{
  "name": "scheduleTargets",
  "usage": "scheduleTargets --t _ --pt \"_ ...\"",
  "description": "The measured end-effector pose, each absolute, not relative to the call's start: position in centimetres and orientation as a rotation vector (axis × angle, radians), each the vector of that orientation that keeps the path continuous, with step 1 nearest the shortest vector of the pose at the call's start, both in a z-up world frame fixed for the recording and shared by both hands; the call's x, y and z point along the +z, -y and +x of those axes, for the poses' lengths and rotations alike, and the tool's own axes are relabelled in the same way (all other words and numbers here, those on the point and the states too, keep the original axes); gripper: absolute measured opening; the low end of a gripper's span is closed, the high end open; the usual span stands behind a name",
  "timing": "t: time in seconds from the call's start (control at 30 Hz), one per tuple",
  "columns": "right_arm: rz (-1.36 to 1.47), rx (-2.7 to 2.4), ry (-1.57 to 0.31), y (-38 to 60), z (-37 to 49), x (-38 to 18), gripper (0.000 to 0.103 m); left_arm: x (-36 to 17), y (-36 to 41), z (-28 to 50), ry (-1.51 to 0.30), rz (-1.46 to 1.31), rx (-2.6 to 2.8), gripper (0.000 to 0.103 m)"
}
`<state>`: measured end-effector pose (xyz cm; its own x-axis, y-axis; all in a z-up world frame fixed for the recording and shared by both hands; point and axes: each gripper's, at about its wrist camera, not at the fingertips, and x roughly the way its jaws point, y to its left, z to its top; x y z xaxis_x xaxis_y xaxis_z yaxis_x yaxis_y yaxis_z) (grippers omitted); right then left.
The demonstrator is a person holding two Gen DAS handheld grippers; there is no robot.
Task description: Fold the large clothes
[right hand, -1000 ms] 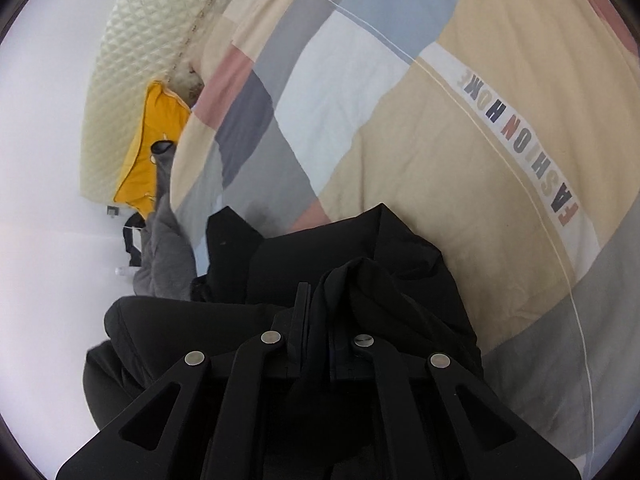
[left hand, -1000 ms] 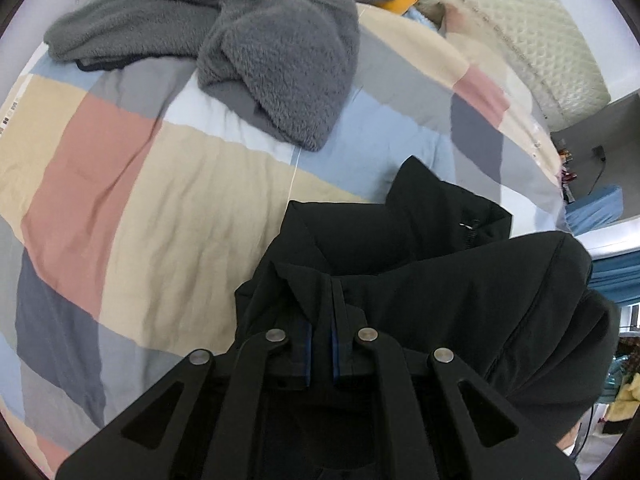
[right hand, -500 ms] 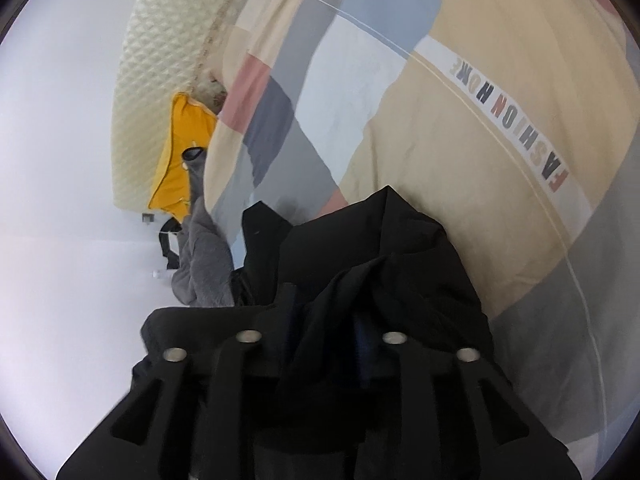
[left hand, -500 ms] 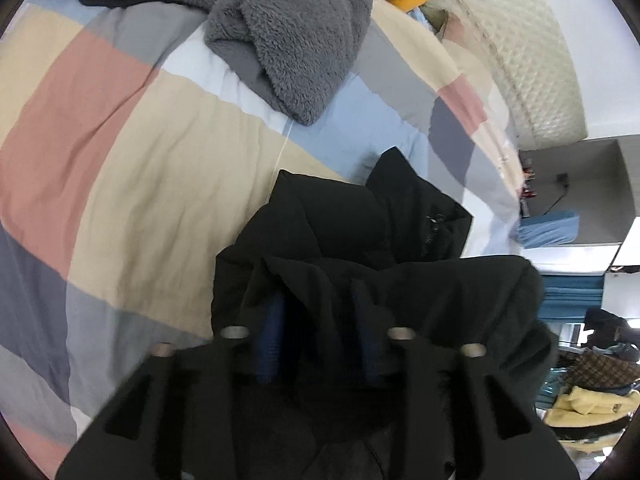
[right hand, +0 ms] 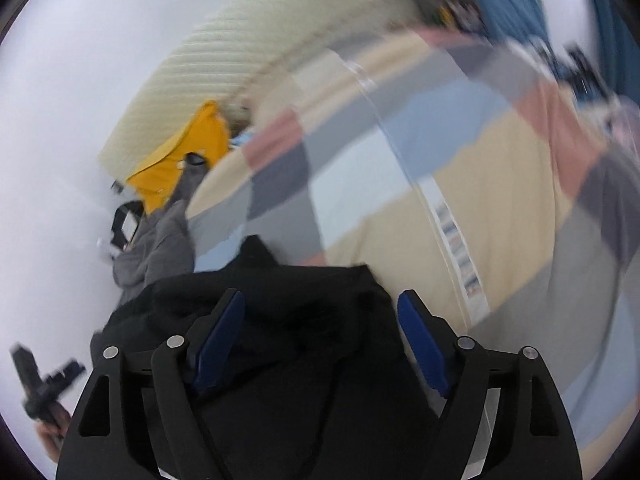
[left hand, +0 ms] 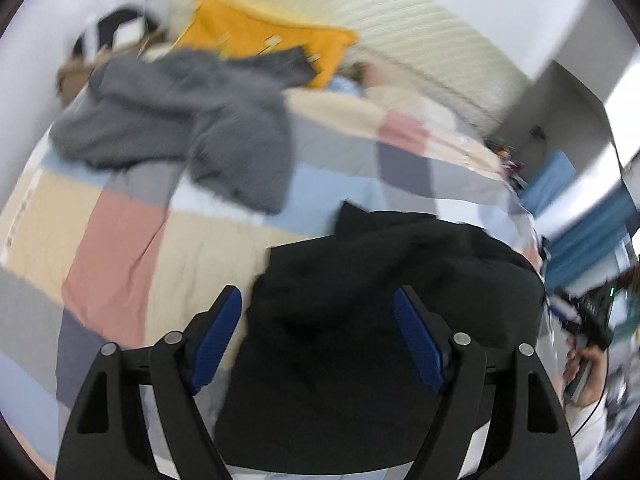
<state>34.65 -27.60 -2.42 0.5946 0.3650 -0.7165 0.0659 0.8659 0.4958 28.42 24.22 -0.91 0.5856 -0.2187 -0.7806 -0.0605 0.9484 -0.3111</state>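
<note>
Black garment (left hand: 360, 320) on bedspread (left hand: 160, 248), beneath both grippers' just-opened fingers (left hand: 218, 340); unheld

Both views motion-blurred: printed strip on the patchwork bedspread (right hand: 460, 240) unreadable, clutter by the blue curtain (left hand: 588, 240) can't be identified. Black garment (left hand: 360, 320) runs off the bottom edge behind the gripper frame, so its folded shape is unclear. Grey fleece (left hand: 180, 128) partly hides the yellow garment (left hand: 256, 36).

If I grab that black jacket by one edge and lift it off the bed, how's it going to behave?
The black jacket will probably flop and unfold: it lies in soft, creased layers on the patchwork bedspread. Its smooth-looking fabric may slip from a shallow pinch. Bulk suggests some weight, so a one-edge lift likely drags the rest along.
</note>
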Motion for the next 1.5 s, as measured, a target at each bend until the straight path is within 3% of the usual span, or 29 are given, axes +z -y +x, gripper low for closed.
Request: scheduleTargets --t 0.27,0.63,1.1,1.5 --pt "0.307 0.321 -0.762 19.3 29.9 0.5 0.098 -1.5 -15.8 26.5 -0.826 -0.168 -0.181 0.079" --pt "0.134 0.384 -0.784 10.5 33.0 -6.6 0.102 -7.4 -11.4 29.6 -0.802 -0.043 -0.115 0.079" --pt "0.009 0.302 -0.859 6.8 43.0 -10.2 0.103 -10.9 -10.5 37.5 -0.833 0.04 0.034 0.079" --pt "-0.042 0.284 -0.87 5.6 46.4 -12.5 0.103 -12.7 -11.5 41.7 -0.859 0.029 0.073 0.08"
